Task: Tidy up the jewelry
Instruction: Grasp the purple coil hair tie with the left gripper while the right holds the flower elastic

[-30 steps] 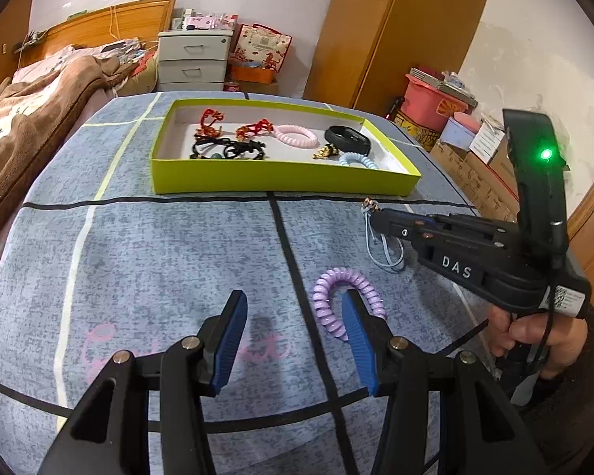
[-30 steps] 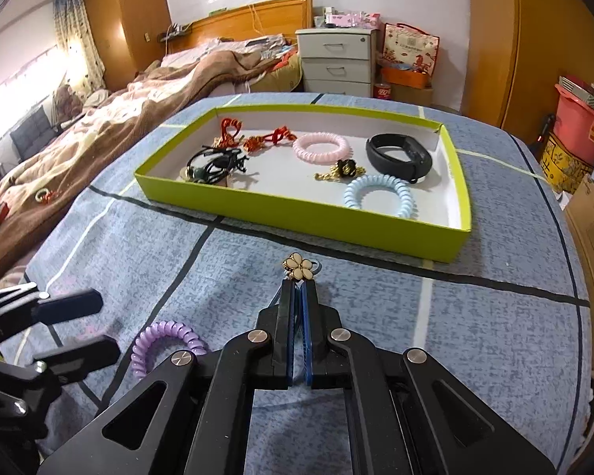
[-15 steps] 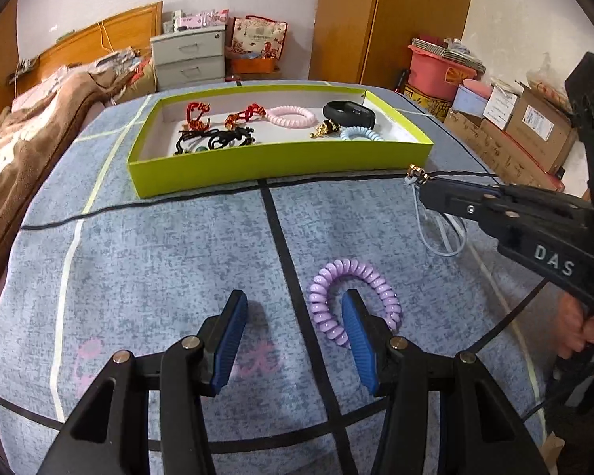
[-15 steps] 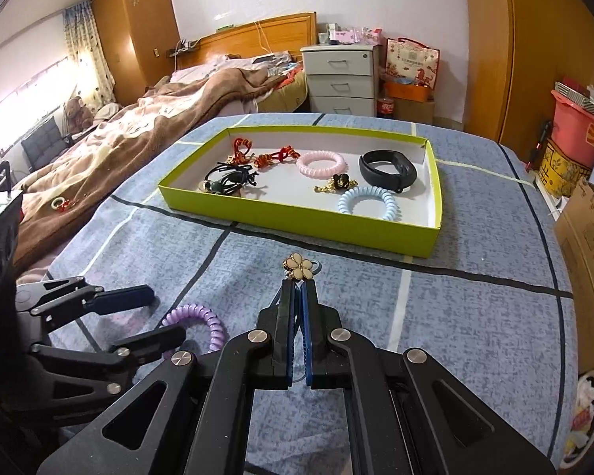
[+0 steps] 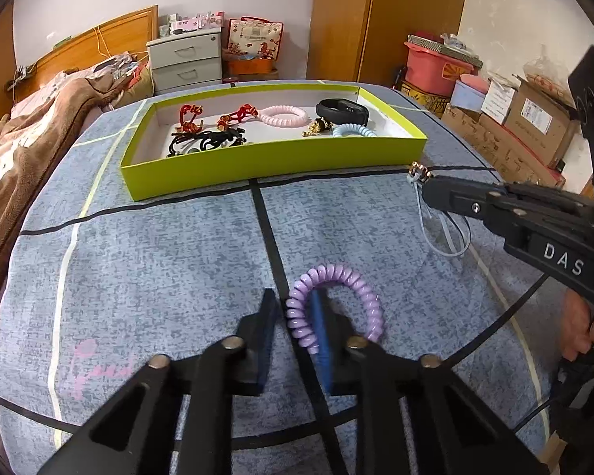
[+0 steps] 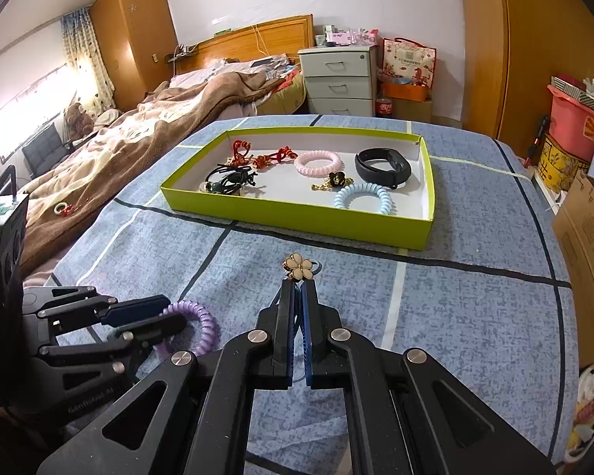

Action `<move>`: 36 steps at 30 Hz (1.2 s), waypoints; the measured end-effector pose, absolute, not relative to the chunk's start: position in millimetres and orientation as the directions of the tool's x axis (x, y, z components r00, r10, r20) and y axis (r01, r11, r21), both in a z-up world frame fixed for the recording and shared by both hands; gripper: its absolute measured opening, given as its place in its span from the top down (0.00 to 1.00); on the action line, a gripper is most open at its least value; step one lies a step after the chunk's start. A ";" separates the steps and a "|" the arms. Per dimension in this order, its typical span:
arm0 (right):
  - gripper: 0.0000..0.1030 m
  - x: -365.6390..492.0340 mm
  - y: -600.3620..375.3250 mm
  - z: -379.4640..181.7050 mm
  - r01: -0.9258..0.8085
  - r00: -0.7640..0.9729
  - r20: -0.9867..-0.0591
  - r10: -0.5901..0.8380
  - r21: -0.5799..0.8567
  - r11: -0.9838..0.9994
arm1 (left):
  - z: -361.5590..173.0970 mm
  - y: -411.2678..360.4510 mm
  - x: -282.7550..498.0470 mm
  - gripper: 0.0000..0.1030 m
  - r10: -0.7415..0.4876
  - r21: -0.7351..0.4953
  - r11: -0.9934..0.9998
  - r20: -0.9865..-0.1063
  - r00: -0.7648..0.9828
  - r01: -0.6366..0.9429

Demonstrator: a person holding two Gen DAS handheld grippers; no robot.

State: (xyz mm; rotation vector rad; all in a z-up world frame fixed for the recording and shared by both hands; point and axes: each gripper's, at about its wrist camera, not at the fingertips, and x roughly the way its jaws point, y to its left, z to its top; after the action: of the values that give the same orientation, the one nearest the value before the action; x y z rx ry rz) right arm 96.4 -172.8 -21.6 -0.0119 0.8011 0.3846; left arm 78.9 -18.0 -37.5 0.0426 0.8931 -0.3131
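Note:
A purple spiral hair tie lies on the blue-grey cloth; it also shows in the right wrist view. My left gripper is closing around its left side, one finger inside the loop, one outside, with a narrow gap left. My right gripper is shut on a light blue hair tie with a cream flower charm, held above the cloth; its loop hangs below the fingers. The lime-green tray ahead holds several bracelets and hair ties.
The tray sits at the far middle of the table. A bed with a brown blanket lies left, grey drawers behind, cardboard boxes and a red bin right.
My left gripper moved forward and its jaws narrowed around the purple hair tie's left side. My right gripper kept its hold on the flower hair tie and lifted back slightly.

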 end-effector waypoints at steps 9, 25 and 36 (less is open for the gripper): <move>0.97 97.0 -172.5 -24.7 -0.334 0.628 -0.706 0.326 0.133 0.933 | -36.4 -13.7 78.6 0.89 -0.273 -0.124 0.951 -0.763 0.586 0.282; 0.97 93.4 -175.2 -22.1 -0.320 0.642 -0.694 0.326 0.144 0.936 | -18.0 1.4 79.2 0.90 -0.316 -0.195 0.947 -0.713 0.626 0.256; 0.97 91.5 -177.2 -11.4 -0.317 0.659 -0.677 0.327 0.143 0.937 | 2.9 22.0 86.6 0.90 -0.317 -0.210 0.948 -0.671 0.670 0.239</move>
State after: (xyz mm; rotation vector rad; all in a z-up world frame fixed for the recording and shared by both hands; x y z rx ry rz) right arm 91.5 -177.2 -11.4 0.0127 0.7692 0.3644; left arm 86.6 22.0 2.9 -0.1069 0.7763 -0.3144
